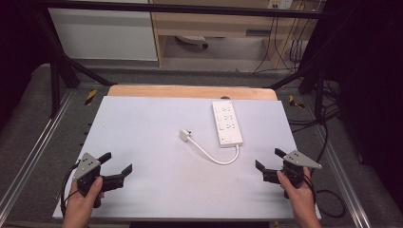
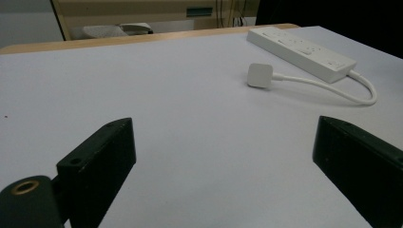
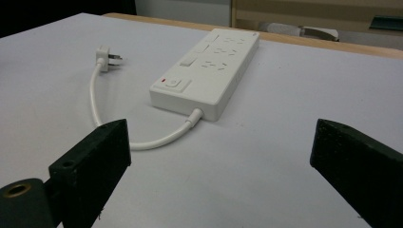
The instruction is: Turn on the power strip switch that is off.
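Note:
A white power strip (image 1: 226, 122) (image 2: 301, 52) (image 3: 209, 71) lies on the white table top (image 1: 157, 142), right of centre. Its short white cable (image 1: 216, 156) (image 3: 119, 128) curls to a white plug (image 1: 185, 135) (image 2: 260, 75) (image 3: 105, 57) lying loose on the surface. My left gripper (image 1: 116, 162) (image 2: 223, 161) rests near the front left corner, held by a hand, jaws wide open with nothing between them. At the front right, my right gripper (image 1: 269, 159) (image 3: 218, 156) is also held by a hand and stands open and empty, facing the power strip.
A wooden strip (image 1: 190, 91) borders the table's far edge. Black frame bars (image 1: 62, 61) and loose cables (image 1: 328, 123) surround the table. A cabinet (image 1: 214, 28) stands on the floor behind.

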A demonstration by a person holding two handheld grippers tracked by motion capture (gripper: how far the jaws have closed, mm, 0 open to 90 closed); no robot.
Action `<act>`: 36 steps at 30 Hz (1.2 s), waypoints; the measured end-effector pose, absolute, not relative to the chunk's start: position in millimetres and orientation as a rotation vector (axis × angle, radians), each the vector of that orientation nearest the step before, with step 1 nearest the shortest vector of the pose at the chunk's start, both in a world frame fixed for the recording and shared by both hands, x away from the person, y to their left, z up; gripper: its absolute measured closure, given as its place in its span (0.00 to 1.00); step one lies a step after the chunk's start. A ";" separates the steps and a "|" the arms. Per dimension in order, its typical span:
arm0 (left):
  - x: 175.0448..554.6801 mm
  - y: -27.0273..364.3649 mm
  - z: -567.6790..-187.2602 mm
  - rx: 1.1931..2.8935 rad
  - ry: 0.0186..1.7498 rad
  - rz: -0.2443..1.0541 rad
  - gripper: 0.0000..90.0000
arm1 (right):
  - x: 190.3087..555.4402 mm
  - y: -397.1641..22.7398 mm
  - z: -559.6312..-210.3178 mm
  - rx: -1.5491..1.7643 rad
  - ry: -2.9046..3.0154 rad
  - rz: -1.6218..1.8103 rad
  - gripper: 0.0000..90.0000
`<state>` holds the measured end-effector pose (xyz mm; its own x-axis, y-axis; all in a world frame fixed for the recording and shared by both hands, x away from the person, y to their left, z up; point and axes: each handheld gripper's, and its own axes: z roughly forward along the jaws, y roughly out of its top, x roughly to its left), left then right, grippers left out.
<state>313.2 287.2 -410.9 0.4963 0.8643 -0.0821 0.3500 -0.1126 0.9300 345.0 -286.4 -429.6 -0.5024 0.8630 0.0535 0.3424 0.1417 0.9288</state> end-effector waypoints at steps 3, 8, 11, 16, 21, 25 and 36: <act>313.4 287.0 -411.2 1.693 1.042 0.608 0.08 | 345.1 -286.9 -430.1 1.163 1.918 1.348 0.07; 314.0 285.4 -411.4 1.705 1.027 0.609 0.08 | 344.1 -287.2 -428.5 1.163 1.910 1.354 0.06; 314.1 285.4 -411.9 1.706 1.030 0.605 0.07 | 343.7 -287.2 -428.0 1.167 1.916 1.348 0.06; 313.9 285.8 -411.7 1.704 1.033 0.606 0.07 | 339.9 -285.3 -424.2 1.148 1.916 1.340 0.06; 313.5 288.2 -410.7 1.697 1.033 0.614 0.07 | 336.8 -282.9 -419.0 1.135 1.904 1.356 0.06; 313.8 290.8 -410.4 1.690 1.032 0.620 0.07 | 333.9 -282.7 -414.7 1.135 1.878 1.354 0.05; 314.1 294.2 -409.8 1.682 1.047 0.635 0.07 | 329.4 -277.3 -405.4 1.095 1.892 1.365 0.06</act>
<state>314.1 294.2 -409.8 0.4846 0.8718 -0.0718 0.3389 -0.1115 0.9342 329.4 -277.3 -405.4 -0.5120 0.8587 0.0226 0.2924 0.1495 0.9445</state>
